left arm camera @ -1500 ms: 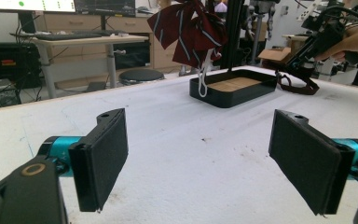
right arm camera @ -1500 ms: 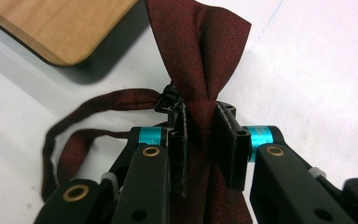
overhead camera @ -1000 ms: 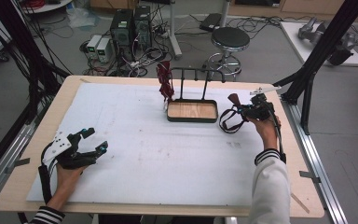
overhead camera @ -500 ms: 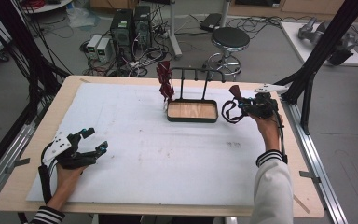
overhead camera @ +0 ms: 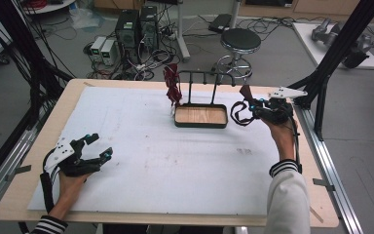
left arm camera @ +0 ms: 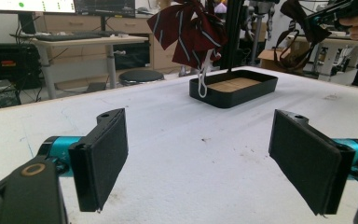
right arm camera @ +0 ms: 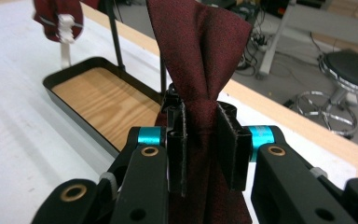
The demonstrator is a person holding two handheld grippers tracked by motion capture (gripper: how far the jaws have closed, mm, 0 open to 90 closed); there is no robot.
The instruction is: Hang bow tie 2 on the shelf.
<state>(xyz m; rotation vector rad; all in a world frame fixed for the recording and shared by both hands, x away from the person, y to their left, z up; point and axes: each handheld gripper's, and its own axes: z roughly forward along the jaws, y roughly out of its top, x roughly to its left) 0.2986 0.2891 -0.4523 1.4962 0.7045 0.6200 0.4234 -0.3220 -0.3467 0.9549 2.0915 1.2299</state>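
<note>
While the white tabletop (overhead camera: 141, 146) carries a black wood-floored tray (overhead camera: 200, 117), the right gripper (right arm camera: 200, 140) hangs raised beside it, clamped on a dark red woven bow tie (right arm camera: 198, 56); the left gripper (overhead camera: 100, 146) rests low, jaws apart.

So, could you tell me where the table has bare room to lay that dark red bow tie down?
The white mat lies bare between the left gripper and the tray, and in front of the tray. It is crowded at the rack, where a striped bow tie hangs.
</note>
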